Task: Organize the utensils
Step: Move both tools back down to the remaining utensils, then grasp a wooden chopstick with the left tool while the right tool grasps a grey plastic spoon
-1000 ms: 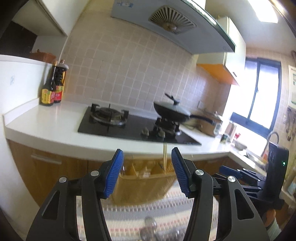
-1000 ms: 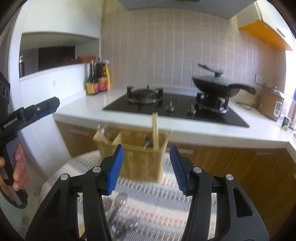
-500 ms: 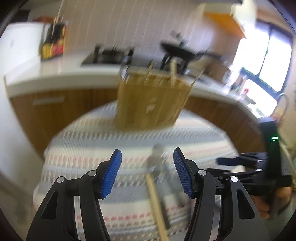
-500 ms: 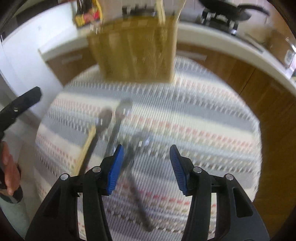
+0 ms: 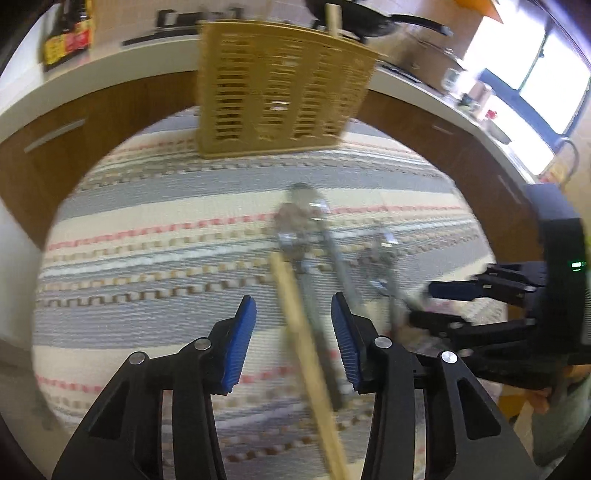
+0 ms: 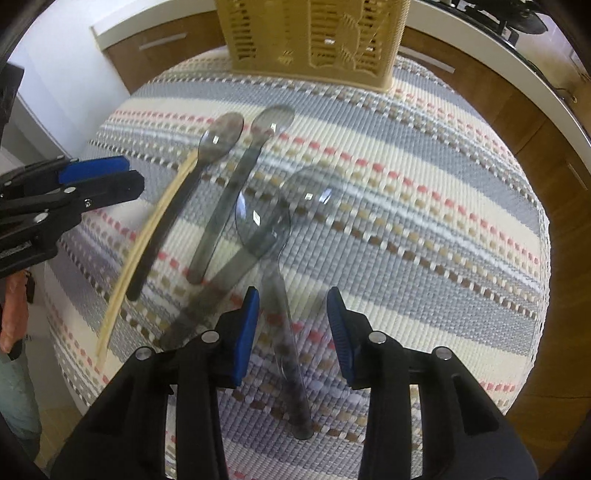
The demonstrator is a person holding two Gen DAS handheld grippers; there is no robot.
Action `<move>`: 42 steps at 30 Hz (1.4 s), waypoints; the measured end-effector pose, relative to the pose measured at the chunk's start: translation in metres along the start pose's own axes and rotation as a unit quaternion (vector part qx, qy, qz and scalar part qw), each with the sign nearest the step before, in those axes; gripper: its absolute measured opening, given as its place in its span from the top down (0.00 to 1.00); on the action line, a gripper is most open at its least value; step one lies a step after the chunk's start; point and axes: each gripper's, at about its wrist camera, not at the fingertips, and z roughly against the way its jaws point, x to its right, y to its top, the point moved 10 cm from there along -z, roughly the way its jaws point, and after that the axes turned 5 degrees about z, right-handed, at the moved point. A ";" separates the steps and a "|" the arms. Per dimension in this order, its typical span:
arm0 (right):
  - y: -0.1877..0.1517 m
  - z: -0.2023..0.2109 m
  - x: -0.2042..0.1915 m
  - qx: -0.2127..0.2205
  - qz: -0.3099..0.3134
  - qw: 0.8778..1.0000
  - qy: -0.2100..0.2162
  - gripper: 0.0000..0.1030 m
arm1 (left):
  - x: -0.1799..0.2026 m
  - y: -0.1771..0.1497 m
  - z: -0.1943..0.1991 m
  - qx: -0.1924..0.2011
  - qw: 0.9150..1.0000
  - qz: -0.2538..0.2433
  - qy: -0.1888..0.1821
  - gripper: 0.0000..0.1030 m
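Several smoky translucent spoons [image 6: 221, 218] and a pair of pale chopsticks [image 6: 136, 254] lie on a striped woven cloth [image 6: 424, 206]. A tan slotted utensil basket [image 6: 314, 37] stands at the cloth's far edge. My right gripper [image 6: 291, 325] points down over the clearest spoon's handle [image 6: 286, 343]; its jaws are closing, the handle lies between them, and the pads are off it. My left gripper [image 5: 293, 332] hovers with its jaws closing around a chopstick [image 5: 303, 350] and a dark spoon handle [image 5: 319, 332], neither touched. The basket [image 5: 280, 88] shows beyond.
The cloth covers a round table. Brown cabinet doors [image 6: 517, 110] and a white counter [image 5: 110, 70] with a stove, a black pan [image 5: 369, 22] and sauce bottles [image 5: 66, 37] lie behind. A person's hand [image 6: 11, 321] holds the left gripper [image 6: 92, 173].
Both grippers have dropped and tipped down from facing the stove to just over the utensils on the cloth. Their jaws stand narrower than before.
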 end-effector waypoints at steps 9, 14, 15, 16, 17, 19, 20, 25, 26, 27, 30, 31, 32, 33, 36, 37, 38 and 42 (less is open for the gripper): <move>0.012 0.007 -0.003 0.016 -0.036 0.998 0.046 0.71 | 0.031 -0.011 -0.008 -0.016 0.999 -0.027 -0.022 0.66; 0.021 0.008 -0.018 0.003 -0.084 0.988 0.133 0.71 | 0.008 -0.010 0.003 -0.005 1.000 -0.003 -0.012 0.68; 0.022 0.004 -0.020 -0.006 -0.096 0.985 0.140 0.71 | 0.004 -0.010 0.007 -0.003 1.000 0.000 -0.012 0.68; 0.021 -0.002 -0.019 -0.020 -0.112 0.983 0.144 0.71 | 0.000 -0.010 0.009 -0.002 1.000 0.002 -0.011 0.68; 0.021 -0.005 -0.017 -0.026 -0.122 0.982 0.144 0.71 | -0.002 -0.011 0.010 -0.003 1.000 0.003 -0.010 0.68; 0.023 -0.007 -0.016 -0.030 -0.142 0.978 0.147 0.71 | -0.005 -0.015 0.009 -0.015 1.000 -0.002 -0.010 0.68; 0.025 -0.008 -0.013 -0.031 -0.150 0.977 0.147 0.71 | -0.006 -0.020 0.005 -0.034 0.999 -0.011 -0.010 0.68; 0.038 -0.010 0.000 -0.030 -0.166 0.978 0.120 0.71 | -0.012 -0.027 -0.004 -0.062 0.998 -0.031 0.005 0.68; 0.039 -0.010 0.000 -0.030 -0.164 0.979 0.113 0.71 | -0.011 -0.027 -0.005 -0.066 0.997 -0.037 0.009 0.68; 0.041 -0.012 -0.002 -0.031 -0.157 0.982 0.104 0.76 | -0.010 -0.028 -0.006 -0.070 0.997 -0.043 0.011 0.68; 0.041 -0.010 -0.007 -0.023 -0.117 0.990 0.073 0.85 | -0.008 -0.028 -0.011 -0.082 0.994 -0.062 0.029 0.68; 0.040 -0.009 -0.008 -0.020 -0.112 0.991 0.072 0.86 | -0.010 -0.028 -0.014 -0.088 0.993 -0.068 0.043 0.70; 0.039 -0.009 -0.010 -0.017 -0.109 0.991 0.071 0.87 | -0.011 -0.028 -0.016 -0.092 0.992 -0.072 0.053 0.72; 0.036 -0.008 -0.010 -0.014 -0.106 0.992 0.069 0.91 | -0.010 -0.028 -0.017 -0.091 0.991 -0.079 0.059 0.72; 0.031 -0.007 -0.010 -0.010 -0.104 0.992 0.070 0.92 | -0.008 -0.025 -0.020 -0.100 0.989 -0.085 0.070 0.72; 0.028 -0.007 -0.012 -0.009 -0.106 0.992 0.073 0.92 | -0.008 -0.025 -0.021 -0.101 0.989 -0.085 0.071 0.73; 0.027 -0.007 -0.010 -0.009 -0.105 0.991 0.076 0.92 | -0.005 -0.024 -0.022 -0.103 0.988 -0.084 0.072 0.73; 0.017 -0.001 -0.005 -0.009 -0.099 0.992 0.080 0.93 | -0.004 -0.020 -0.026 -0.106 0.988 -0.082 0.075 0.76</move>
